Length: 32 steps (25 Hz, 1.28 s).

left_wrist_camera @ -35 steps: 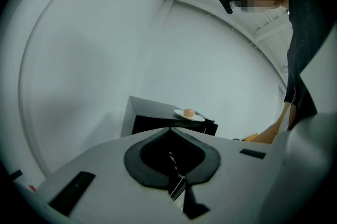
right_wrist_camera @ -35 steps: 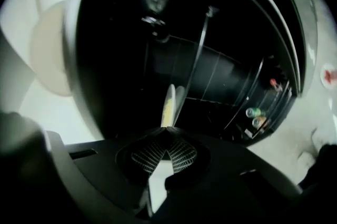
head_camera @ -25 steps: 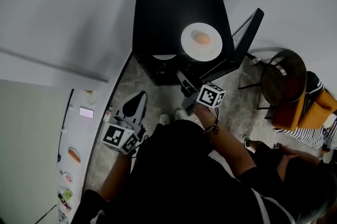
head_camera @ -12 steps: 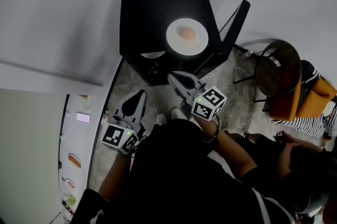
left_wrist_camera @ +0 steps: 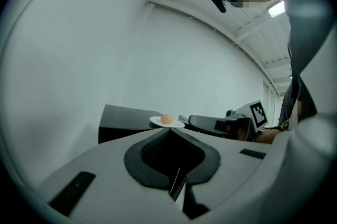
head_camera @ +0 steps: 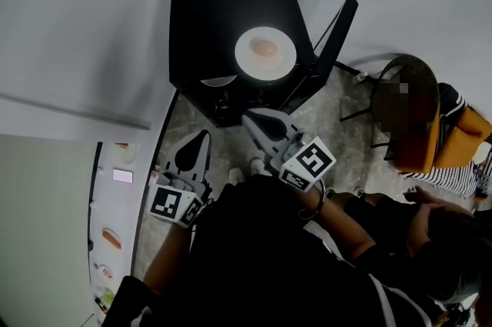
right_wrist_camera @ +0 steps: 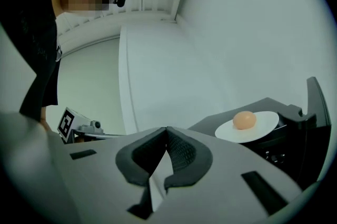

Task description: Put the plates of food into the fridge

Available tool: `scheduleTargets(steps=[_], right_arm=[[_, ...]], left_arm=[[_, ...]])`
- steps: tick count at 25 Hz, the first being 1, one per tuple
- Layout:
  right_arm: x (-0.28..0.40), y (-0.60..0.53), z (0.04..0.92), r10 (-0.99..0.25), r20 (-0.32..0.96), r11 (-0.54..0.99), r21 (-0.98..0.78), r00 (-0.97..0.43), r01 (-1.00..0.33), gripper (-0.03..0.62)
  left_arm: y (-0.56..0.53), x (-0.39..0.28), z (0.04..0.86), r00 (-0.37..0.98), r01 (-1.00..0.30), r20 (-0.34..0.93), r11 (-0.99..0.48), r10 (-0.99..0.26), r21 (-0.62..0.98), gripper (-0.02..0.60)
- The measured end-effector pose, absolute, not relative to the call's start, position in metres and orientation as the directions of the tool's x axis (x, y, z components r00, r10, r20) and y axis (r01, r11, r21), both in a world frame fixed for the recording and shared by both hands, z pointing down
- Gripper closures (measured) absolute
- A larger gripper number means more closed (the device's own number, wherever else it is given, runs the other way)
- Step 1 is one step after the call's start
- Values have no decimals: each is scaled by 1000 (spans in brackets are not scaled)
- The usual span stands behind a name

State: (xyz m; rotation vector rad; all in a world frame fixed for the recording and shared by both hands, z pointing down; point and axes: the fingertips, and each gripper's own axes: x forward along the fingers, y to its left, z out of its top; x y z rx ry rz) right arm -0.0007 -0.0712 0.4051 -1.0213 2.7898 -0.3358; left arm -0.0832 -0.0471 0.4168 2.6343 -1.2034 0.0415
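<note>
Holding your left tongs [head_camera: 201, 137] and right tongs [head_camera: 250, 118] closed and empty, you face the plate [head_camera: 265, 53] at the fridge [head_camera: 223, 10] top's front corner by the open door [head_camera: 334, 33], handy to grab.

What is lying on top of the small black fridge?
A white plate lies on the fridge, with one round orange-brown piece of food on it. The rest of the top shows bare. What is under the plate is covered.

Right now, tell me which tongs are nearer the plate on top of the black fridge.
Right. The right tongs point toward the plate from just in front of the fridge. The left tongs hang farther back, off to the plate's left.
</note>
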Motion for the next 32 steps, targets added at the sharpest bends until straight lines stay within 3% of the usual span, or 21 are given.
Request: scheduleTargets(steps=[8, 17, 22, 29, 32], right_arm=[[5, -53, 387, -650, -72, 753, -194, -756, -629, 568], [32, -60, 402, -717, -49, 680, -269, -696, -682, 568], [49, -74, 418, -765, -43, 596, -425, -643, -681, 567], [70, -95, 429, -812, -118, 458, -736, -571, -499, 565], [76, -104, 435, -829, -133, 397, -824, -544, -403, 506]], left_arm=[[-53, -74, 409, 660, -749, 114, -641, -742, 164, 558], [-65, -65, 416, 669, -741, 133, -642, -731, 197, 557], [-65, -69, 415, 661, -748, 138, -632, -738, 203, 558], [-65, -76, 425, 646, -761, 158, -615, -747, 206, 557], [-67, -77, 425, 630, -776, 179, -606, -755, 175, 558]])
